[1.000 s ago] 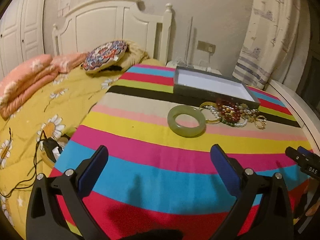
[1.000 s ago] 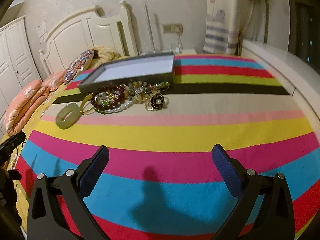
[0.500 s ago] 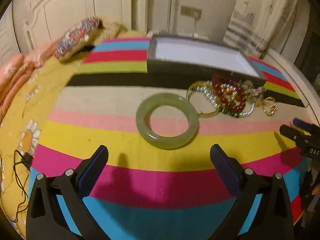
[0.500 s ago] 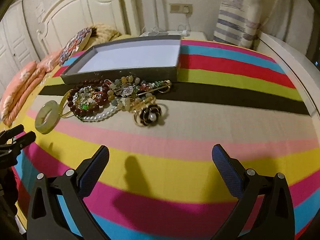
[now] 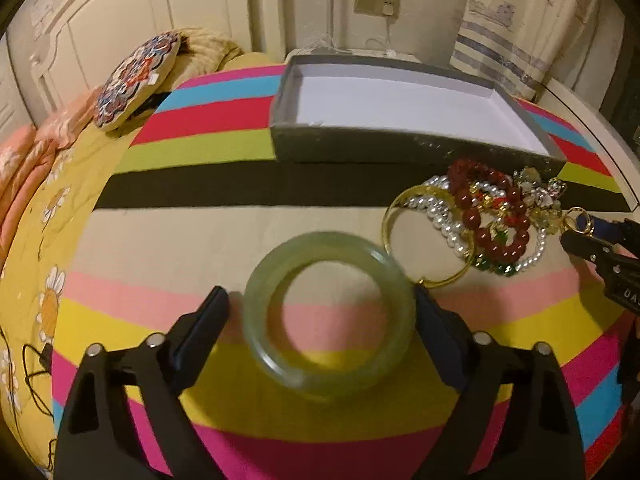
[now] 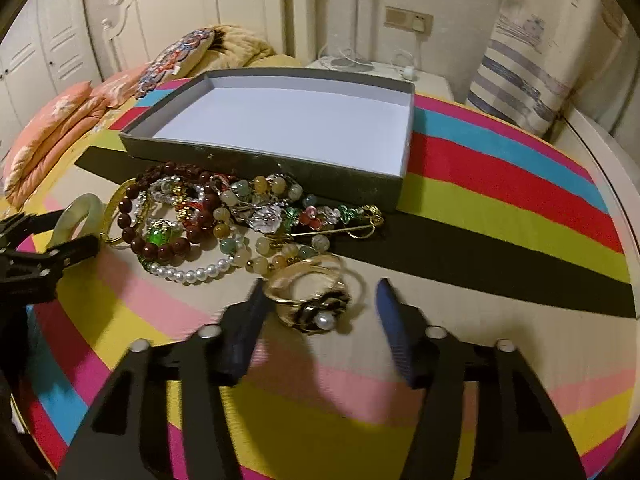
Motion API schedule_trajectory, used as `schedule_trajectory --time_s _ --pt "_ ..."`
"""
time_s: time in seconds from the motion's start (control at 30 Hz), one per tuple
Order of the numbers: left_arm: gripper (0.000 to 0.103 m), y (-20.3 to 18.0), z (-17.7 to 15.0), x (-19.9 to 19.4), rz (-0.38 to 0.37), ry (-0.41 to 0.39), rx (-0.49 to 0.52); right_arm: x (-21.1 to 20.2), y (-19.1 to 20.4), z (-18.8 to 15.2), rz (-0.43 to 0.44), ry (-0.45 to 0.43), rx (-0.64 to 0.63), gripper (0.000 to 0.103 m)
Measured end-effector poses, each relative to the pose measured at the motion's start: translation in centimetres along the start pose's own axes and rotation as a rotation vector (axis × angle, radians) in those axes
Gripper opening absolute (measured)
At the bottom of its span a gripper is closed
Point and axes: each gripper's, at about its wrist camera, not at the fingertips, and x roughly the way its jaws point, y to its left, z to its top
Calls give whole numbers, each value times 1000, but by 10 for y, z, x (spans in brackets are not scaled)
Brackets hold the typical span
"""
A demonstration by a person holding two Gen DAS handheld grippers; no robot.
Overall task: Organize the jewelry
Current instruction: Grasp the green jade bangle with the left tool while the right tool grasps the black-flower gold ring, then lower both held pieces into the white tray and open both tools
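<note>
Striped cloth (image 5: 192,152) in loud colours covers the surface, a white headboard (image 6: 168,12) behind it, and the grey tray (image 6: 256,156) is our landmark, sitting empty with its white floor bare. Pressed against the tray's near wall lies the tangle of jewelry (image 6: 208,216): red beads, a pearl string, pale stone beads, a long gold pin. Down comes the left gripper (image 5: 322,312), jaws closing around the green bangle (image 5: 328,316), which lies flat on the cloth well in front of the tray; the right pad looks to be at its rim, the left pad just off it, so no firm squeeze yet. A thin gold bangle (image 5: 394,216) touches the green one on the tray side and leans into the heap. Over on the other side, the right gripper (image 6: 320,312) has its jaws closing too, with the gold ring with a black flower and pearl (image 6: 316,300) lying between them, the pads not quite on it. Pale beads crowd right behind that ring, toward the tray.
</note>
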Motion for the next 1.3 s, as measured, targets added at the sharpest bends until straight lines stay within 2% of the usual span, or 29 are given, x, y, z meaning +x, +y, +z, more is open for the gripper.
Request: schedule_trajectory --time_s 0.03,0.37,0.47,0.67,0.83,1.0,1.3 --pt "78 -1 1 0 -8 -2 8 0 0 0 6 -2 3 40" --pt "78 -4 -14 -14 -32 -45 12 -25 -17 -1 83 -100 80 40" --pt "78 -4 -9 -24 -34 -78 3 -32 -20 8 79 -126 80 40" --pt "78 -11 27 -35 -50 -131 38 -31 -18 32 59 -157 37 40" --pt "78 -21 69 -23 -55 -154 64 -20 -18 62 47 -188 15 40" --pt "78 -27 106 3 -76 -125 72 7 -25 91 44 -167 8 40" --pt "78 -38 141 56 -71 -30 82 63 -51 128 146 -10 -16 40"
